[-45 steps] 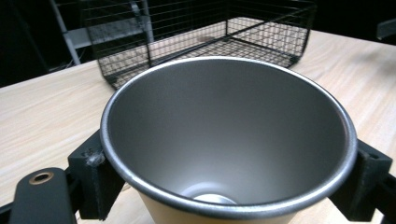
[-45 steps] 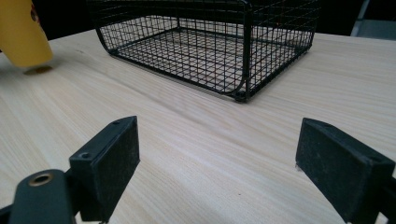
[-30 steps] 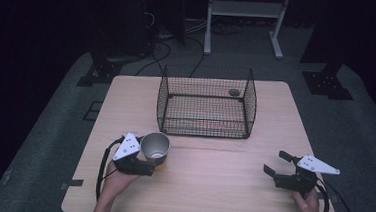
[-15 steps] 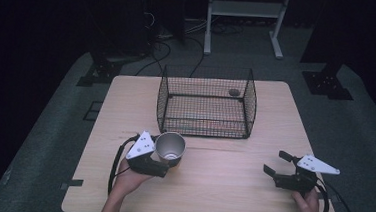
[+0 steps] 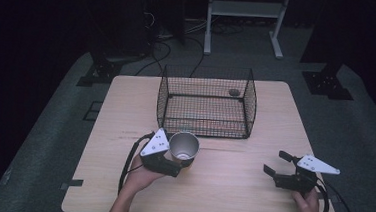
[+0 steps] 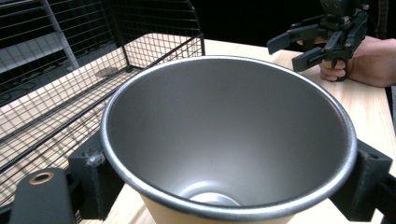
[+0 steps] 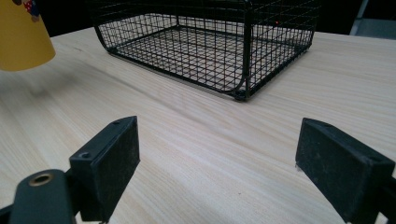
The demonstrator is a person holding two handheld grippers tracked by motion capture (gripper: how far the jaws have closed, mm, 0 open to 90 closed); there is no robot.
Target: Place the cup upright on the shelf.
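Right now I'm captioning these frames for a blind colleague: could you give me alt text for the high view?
The left hand-held gripper holds an upright metal-lined cup just in front of a black wire basket on a light wooden table. The right hand-held gripper rests open at the table's right, holding nothing.

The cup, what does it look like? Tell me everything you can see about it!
The cup is a tapered tumbler, wide at the mouth and narrow at the bottom. Inside it looks like dull grey metal with a shiny rim, and it is empty. Outside it is yellow, with a small picture near the top. The left gripper clamps its sides and holds it upright above the table, just in front of the wire basket.
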